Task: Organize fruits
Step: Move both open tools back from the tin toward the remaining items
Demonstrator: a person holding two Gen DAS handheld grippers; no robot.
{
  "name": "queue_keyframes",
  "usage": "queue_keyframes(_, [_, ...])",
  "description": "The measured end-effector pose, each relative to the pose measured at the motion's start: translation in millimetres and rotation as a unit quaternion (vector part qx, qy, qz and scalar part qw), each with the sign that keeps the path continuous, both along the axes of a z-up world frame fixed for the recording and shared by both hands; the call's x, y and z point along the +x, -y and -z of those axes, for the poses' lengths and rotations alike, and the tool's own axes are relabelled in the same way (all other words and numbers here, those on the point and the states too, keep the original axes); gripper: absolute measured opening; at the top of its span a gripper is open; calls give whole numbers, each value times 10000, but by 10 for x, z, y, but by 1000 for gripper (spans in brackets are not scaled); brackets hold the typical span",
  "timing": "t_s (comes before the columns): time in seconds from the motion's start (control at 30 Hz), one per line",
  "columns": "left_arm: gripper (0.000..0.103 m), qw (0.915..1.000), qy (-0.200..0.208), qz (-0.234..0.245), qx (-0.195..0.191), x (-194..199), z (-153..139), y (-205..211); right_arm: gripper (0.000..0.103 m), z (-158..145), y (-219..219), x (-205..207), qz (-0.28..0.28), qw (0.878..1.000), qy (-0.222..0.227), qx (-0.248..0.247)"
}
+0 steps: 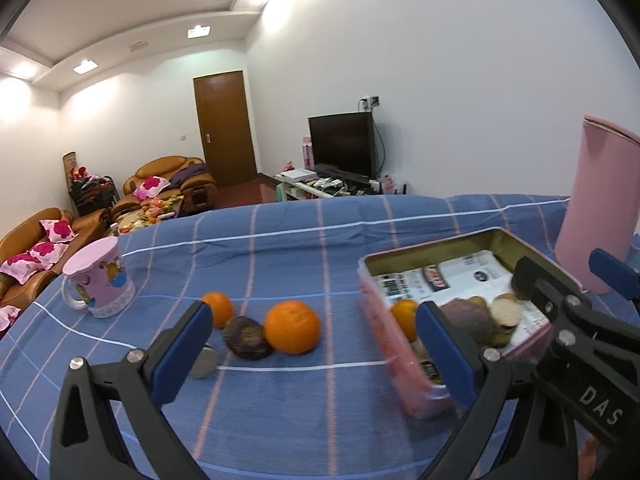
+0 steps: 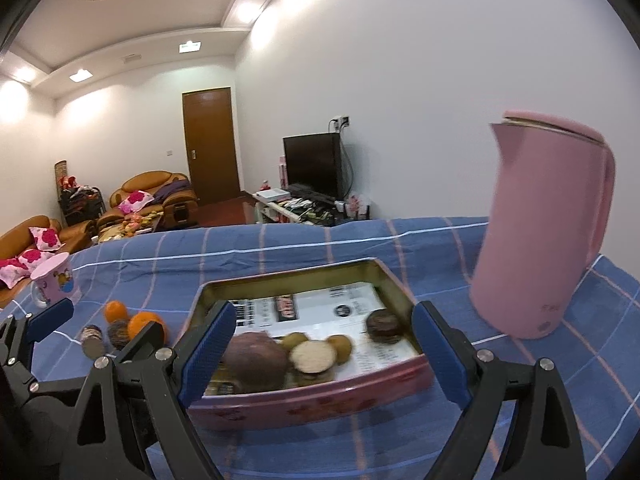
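Observation:
A pink tin box (image 2: 320, 404) lined with printed paper sits on the blue checked cloth. It holds a purple fruit (image 2: 254, 358), a cut pale fruit (image 2: 313, 356), small brown fruits and a dark round one (image 2: 385, 325). In the left wrist view the box (image 1: 394, 364) also shows a small orange (image 1: 404, 316) inside. On the cloth lie a large orange (image 1: 292, 327), a dark fruit (image 1: 247, 337) and a smaller orange (image 1: 218, 307). My left gripper (image 1: 316, 356) is open and empty, near the loose fruits. My right gripper (image 2: 322, 352) is open and empty over the box.
A pink kettle (image 2: 544, 232) stands right of the box. A pink mug (image 1: 100, 280) stands at the left. A round flat object (image 1: 204, 362) lies by the left finger. The cloth's far edge (image 1: 360, 204) drops to a living room.

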State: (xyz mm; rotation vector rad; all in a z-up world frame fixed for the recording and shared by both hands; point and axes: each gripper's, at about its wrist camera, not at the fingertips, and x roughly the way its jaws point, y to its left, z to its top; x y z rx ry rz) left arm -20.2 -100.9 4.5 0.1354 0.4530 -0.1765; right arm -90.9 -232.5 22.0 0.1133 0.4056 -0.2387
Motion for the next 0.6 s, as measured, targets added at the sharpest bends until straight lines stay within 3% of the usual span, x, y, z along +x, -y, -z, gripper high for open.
queue_keyframes(0.4, [103,9995,-247,-205,73,307,64,-550,91,48,-460,271,-332,9994,-105,29])
queue_keyframes(0.6, [103,9973,-612,-366,-175,537,114,-1027,91,72,-693,374,-584,9980,-164,-168])
